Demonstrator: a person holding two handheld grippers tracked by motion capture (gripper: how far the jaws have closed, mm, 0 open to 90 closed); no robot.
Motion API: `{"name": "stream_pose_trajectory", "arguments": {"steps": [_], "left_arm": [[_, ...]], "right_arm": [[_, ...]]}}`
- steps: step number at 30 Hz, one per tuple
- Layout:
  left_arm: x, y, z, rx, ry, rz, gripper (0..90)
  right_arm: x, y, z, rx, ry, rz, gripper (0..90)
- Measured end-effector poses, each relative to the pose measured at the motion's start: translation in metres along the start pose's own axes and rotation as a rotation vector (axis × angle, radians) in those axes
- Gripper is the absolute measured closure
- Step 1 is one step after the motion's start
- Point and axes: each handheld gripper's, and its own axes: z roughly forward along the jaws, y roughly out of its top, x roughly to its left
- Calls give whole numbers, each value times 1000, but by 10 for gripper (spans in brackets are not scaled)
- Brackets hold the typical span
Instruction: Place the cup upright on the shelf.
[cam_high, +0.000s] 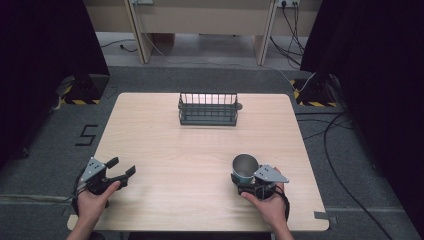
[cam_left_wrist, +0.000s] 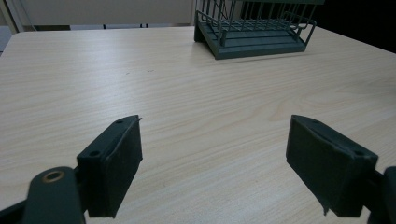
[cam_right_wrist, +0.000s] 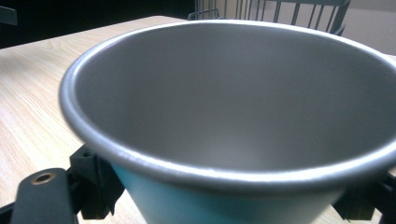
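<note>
A metal cup (cam_high: 245, 166) with a grey inside and a light blue outer wall stands upright near the table's front right. My right gripper (cam_high: 244, 177) is shut on its lower body, a black jaw on either side. In the right gripper view the cup (cam_right_wrist: 233, 93) is close up, with my right gripper (cam_right_wrist: 229, 207) clamped under its rim. My left gripper (cam_high: 122, 166) hovers over the front left of the table, open and holding nothing. In the left gripper view my left gripper (cam_left_wrist: 215, 163) has only bare wood between its jaws.
A dark green wire rack (cam_high: 208, 109) stands at the back middle of the wooden table (cam_high: 190, 145); the rack (cam_left_wrist: 254, 28) lies ahead of the left jaws, and the rack (cam_right_wrist: 280, 9) rises behind the cup. Cables and dark curtains flank the table.
</note>
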Motion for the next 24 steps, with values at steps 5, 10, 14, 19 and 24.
{"name": "stream_pose_trajectory", "arguments": {"steps": [5,10,14,19,24], "left_arm": [[0,0,0,1,-2,1,182],[0,0,0,1,-3,3,184],[0,0,0,2,-5,5,186],[-1,0,0,3,-9,8,188],[-1,0,0,1,-14,8,190]], "right_arm": [[0,-2,-1,-7,0,-2,172],[1,-3,-1,-14,-3,7,174],[0,-2,-2,-14,-3,2,175],[0,-1,-3,-18,-4,0,175],[-1,2,-6,-29,-6,2,175]]}}
